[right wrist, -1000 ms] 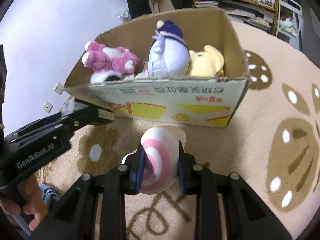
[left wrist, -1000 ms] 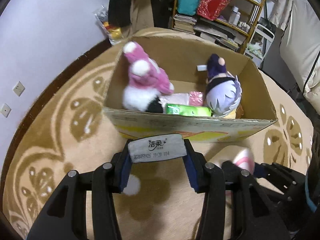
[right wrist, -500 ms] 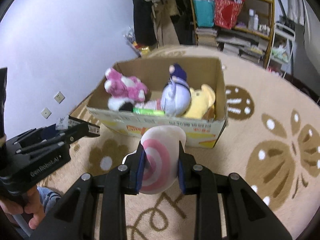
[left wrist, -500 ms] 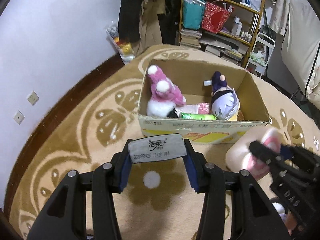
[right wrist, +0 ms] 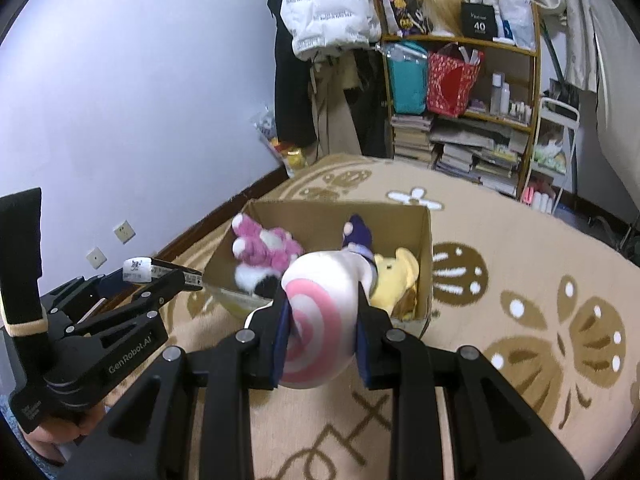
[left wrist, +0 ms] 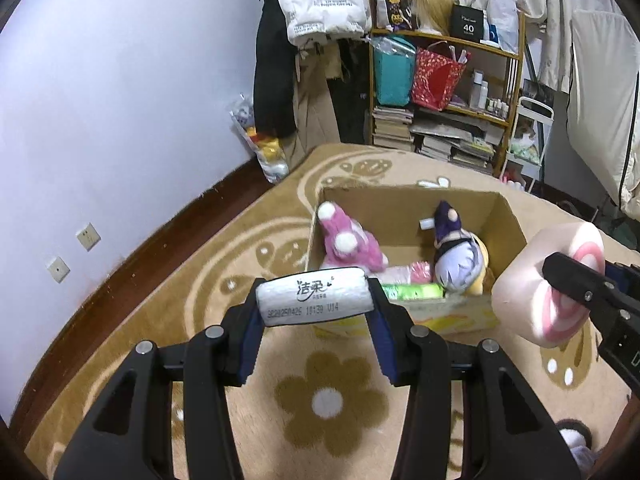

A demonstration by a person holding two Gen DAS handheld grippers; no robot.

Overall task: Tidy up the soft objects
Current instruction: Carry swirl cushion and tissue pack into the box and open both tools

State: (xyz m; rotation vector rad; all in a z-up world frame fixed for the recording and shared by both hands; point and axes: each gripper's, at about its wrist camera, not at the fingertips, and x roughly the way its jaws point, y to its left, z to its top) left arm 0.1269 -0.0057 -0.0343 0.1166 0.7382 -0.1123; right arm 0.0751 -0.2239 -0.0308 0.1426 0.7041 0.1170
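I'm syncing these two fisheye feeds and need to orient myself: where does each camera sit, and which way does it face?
Left wrist: sits on the left gripper, which clamps a tissue pack, looking down at the cardboard box on the rug; the right gripper enters at right.
Right wrist: sits on the right gripper, which clamps a pink swirl plush, facing the same box; the left gripper and the person's hand show at left.
Shared: box, pink plush toy, shelf.

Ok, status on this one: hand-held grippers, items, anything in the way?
Left hand-held gripper shut on tissue pack. Right hand-held gripper shut on pink swirl plush. Box ahead, part full; path open.
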